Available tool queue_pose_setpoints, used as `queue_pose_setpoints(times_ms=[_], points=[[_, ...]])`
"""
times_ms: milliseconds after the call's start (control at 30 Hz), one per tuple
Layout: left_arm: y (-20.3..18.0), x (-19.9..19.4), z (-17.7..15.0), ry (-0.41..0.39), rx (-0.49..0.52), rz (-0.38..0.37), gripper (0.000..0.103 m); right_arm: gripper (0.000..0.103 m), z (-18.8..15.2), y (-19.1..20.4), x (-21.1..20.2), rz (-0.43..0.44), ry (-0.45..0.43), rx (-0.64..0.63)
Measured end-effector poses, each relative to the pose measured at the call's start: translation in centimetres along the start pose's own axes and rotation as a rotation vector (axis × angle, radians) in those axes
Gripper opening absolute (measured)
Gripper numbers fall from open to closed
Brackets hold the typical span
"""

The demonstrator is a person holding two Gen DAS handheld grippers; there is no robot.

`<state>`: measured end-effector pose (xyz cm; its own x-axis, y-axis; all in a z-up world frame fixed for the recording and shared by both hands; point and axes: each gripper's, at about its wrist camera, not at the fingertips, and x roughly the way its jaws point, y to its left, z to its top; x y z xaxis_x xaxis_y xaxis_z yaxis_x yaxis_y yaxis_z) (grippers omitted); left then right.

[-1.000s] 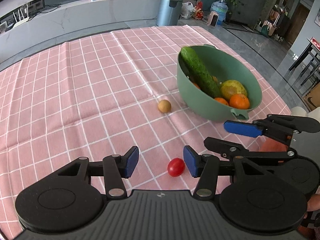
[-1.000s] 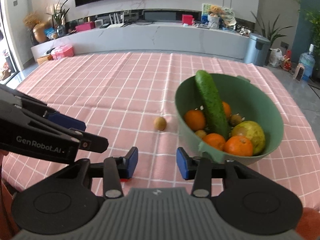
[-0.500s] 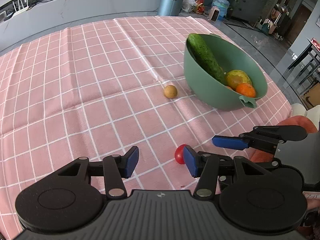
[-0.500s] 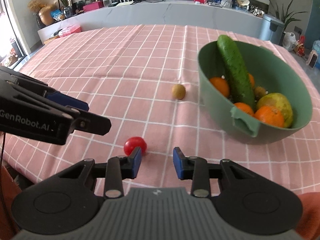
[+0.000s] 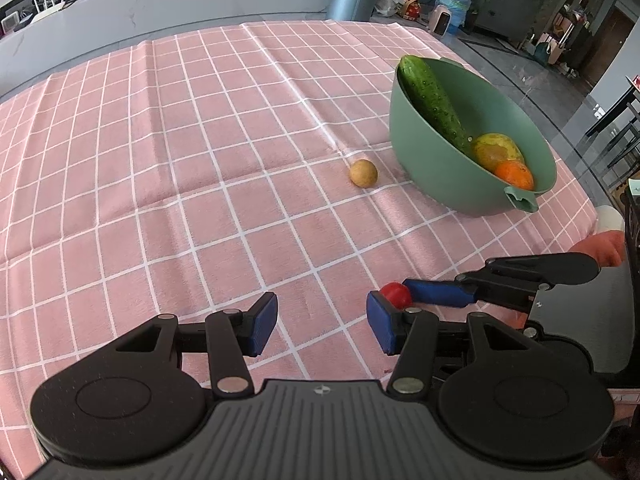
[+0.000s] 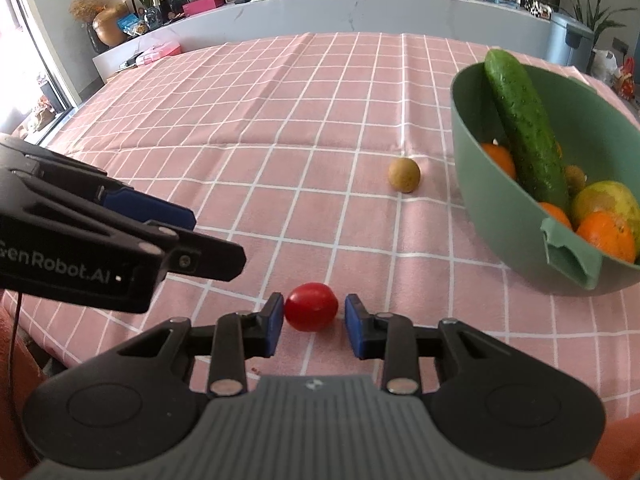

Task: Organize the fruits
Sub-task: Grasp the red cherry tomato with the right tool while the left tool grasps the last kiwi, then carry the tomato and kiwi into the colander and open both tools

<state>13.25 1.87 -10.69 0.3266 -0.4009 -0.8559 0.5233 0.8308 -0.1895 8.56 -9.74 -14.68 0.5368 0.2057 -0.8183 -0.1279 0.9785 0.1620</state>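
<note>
Right wrist view: the right tool (image 6: 311,322) sits low over the pink checked cloth (image 6: 280,128) on the counter, its blue pads spread with the red tomato (image 6: 311,306) lying on the cloth between them. The left pad is touching or nearly touching the tomato; the right pad stands a little clear of it, so nothing is pinched. Farther ahead a small tan round fruit (image 6: 404,175) rests alone on the cloth, near the green bowl (image 6: 500,216) but apart from it. The bowl holds a cucumber (image 6: 524,128) leaning with its tip above the rim, several oranges (image 6: 606,234) and a yellow-green pear-like fruit (image 6: 608,200). The left tool (image 6: 120,236) shows at the left edge.

Left wrist view: the left tool (image 5: 322,322) hangs above the cloth (image 5: 160,140) with its pads spread wide and nothing between them. The tomato (image 5: 396,294) peeks out just past its right pad, against a blue pad of the right tool (image 5: 440,292). The tan fruit (image 5: 363,173) and the bowl (image 5: 440,176) lie farther ahead to the right.
</note>
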Motion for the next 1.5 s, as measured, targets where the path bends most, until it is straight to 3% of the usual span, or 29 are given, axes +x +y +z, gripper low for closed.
queue_pose_setpoints(times_ms=[167,300,667,833,1033,1267,1500], points=[[-0.3,0.6,0.5,-0.003,0.017,-0.011,0.061,0.024,0.0,-0.3,-0.1,0.005,0.004,0.015],[-0.7,1.2,1.3,-0.015,0.043,-0.018,0.061,0.024,0.1,-1.0,-1.0,-0.043,-0.022,0.026],[-3.4,4.7,5.4,-0.050,0.169,-0.020,0.058,0.024,0.6,-5.7,-2.5,-0.181,-0.010,0.223],[-4.1,7.1,6.9,-0.043,0.185,-0.010,0.055,0.024,0.6,-6.6,-2.5,-0.183,-0.016,0.273],[-3.7,9.0,7.8,-0.029,0.135,-0.003,0.047,0.024,0.4,-7.4,-2.7,-0.153,-0.025,0.304],[-4.2,9.4,8.2,-0.025,0.142,0.008,0.029,0.024,0.2,-7.8,-2.8,-0.123,-0.027,0.322],[-5.2,7.5,7.6,-0.051,0.164,0.032,0.027,0.024,0.1,-7.6,-3.7,-0.090,-0.045,0.313]])
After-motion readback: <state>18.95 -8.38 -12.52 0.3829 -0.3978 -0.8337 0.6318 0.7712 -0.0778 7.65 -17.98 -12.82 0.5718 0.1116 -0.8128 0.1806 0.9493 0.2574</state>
